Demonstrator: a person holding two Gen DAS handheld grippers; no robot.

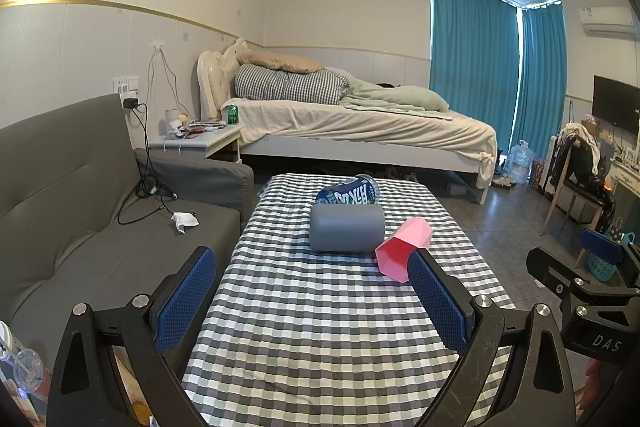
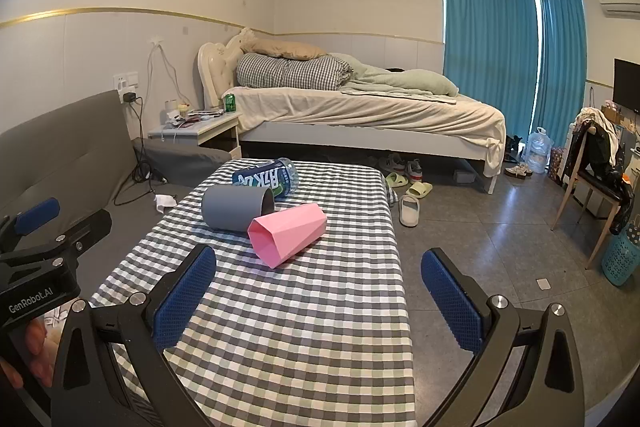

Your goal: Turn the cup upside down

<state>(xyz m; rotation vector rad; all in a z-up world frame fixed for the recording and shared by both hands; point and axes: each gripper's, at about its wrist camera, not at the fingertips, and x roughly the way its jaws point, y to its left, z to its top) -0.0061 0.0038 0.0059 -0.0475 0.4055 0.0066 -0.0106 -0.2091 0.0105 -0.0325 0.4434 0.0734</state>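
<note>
The pink cup [image 2: 287, 235] lies on its side on the checked bench [image 2: 304, 327], mouth toward the cameras, just beside a grey cup [image 2: 236, 207] that is also tipped over; a blue-labelled bottle [image 2: 267, 181] lies behind them. The pink cup looks like thin, stiff, faceted plastic — light and probably slick — so a hold across the flat facets mid-body seems safest. Left gripper [image 1: 314, 301] and right gripper [image 2: 318, 301] both hover with fingers wide, empty.
</note>
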